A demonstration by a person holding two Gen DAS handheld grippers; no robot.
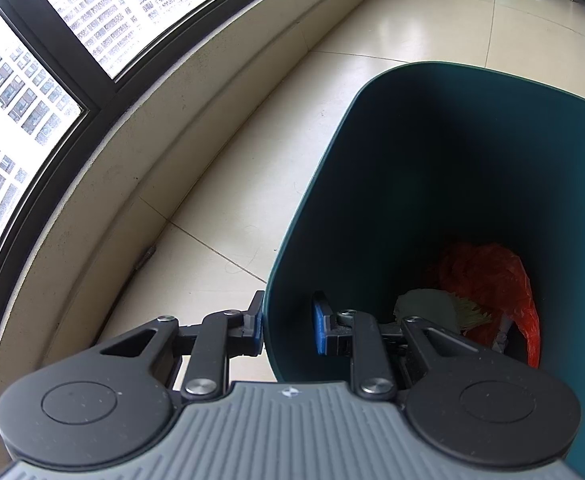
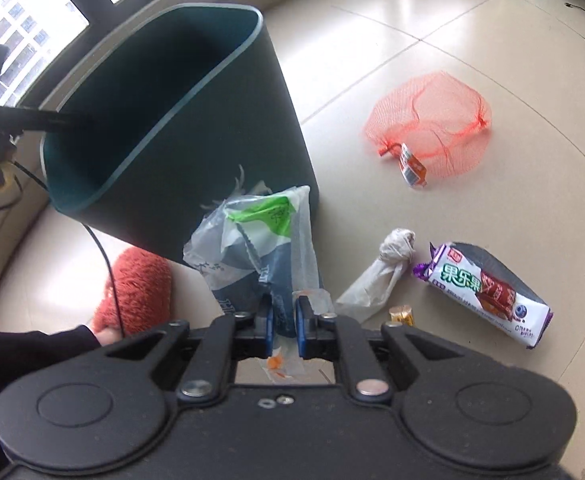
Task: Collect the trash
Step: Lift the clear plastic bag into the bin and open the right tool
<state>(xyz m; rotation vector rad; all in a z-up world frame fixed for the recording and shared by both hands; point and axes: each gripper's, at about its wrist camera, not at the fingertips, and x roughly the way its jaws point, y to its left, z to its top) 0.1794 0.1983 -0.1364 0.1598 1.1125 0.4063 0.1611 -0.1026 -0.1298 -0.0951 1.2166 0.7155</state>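
While your left gripper straddles the near wall of the teal bin, jaws apart with only the outer pad touching, your right gripper pinches a crumpled plastic bag beside the bin, not yet over the rim. Inside lie an orange bag and pale scraps. Left on the floor: red mesh net, twisted paper wad, snack wrapper, and a small gold piece you cannot identify. The bin bottom is dark.

Left view over bin, right beside, both close
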